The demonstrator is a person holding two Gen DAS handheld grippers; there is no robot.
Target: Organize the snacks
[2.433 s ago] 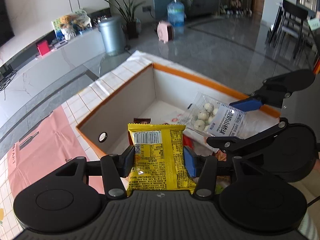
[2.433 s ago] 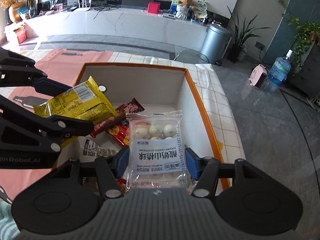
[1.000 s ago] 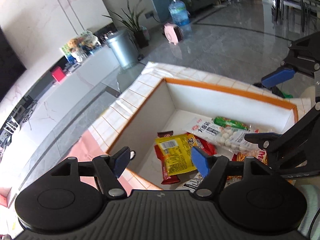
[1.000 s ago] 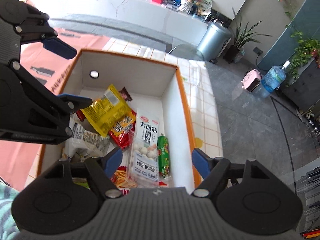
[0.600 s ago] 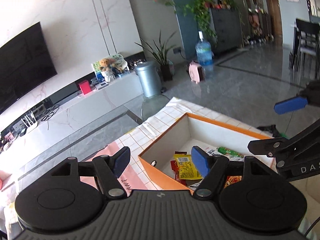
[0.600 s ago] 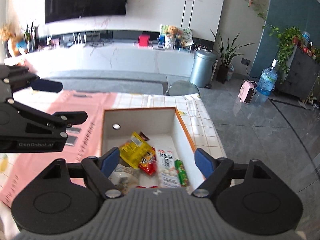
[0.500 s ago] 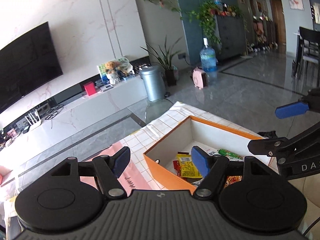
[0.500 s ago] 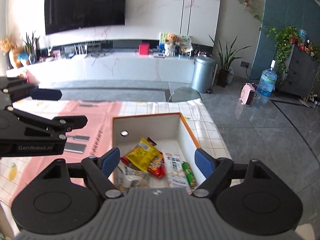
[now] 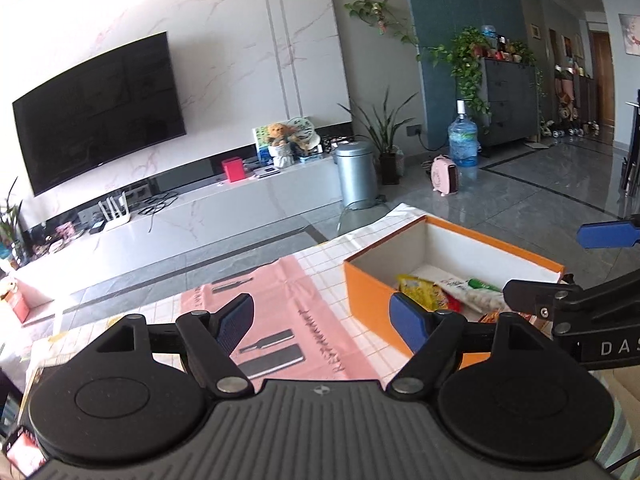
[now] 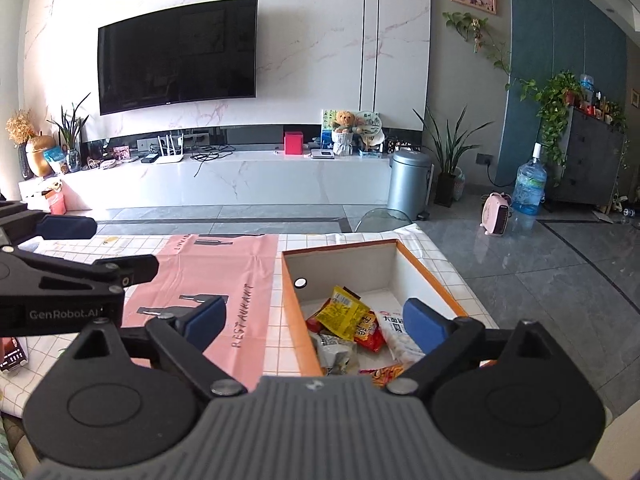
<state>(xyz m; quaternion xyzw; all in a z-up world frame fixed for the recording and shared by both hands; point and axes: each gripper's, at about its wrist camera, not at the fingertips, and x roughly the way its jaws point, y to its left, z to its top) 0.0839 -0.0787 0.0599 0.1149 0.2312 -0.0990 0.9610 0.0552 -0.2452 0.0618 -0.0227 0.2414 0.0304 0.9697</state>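
Observation:
An orange box with a white inside (image 10: 294, 312) stands on the table and holds several snack packets. A yellow packet (image 10: 344, 312) lies on top, with a red packet (image 10: 368, 330) and a clear bag of white balls (image 10: 398, 334) beside it. The box also shows in the left wrist view (image 9: 368, 300), with the yellow packet (image 9: 418, 288) inside. My left gripper (image 9: 326, 322) is open and empty, pulled back above the pink mat. My right gripper (image 10: 316, 318) is open and empty, above the box's near end.
A pink mat (image 10: 216, 280) printed RESTAURANT lies on the checked tablecloth (image 10: 276, 344) left of the box. Beyond the table's far edge are a grey floor, a metal bin (image 10: 408, 184), a low white TV cabinet (image 10: 224, 180) and a water bottle (image 10: 530, 188).
Both grippers let go of their packets into the box, opened, and pulled up and back from it. The yellow packet and the bag of white balls now lie in the box.

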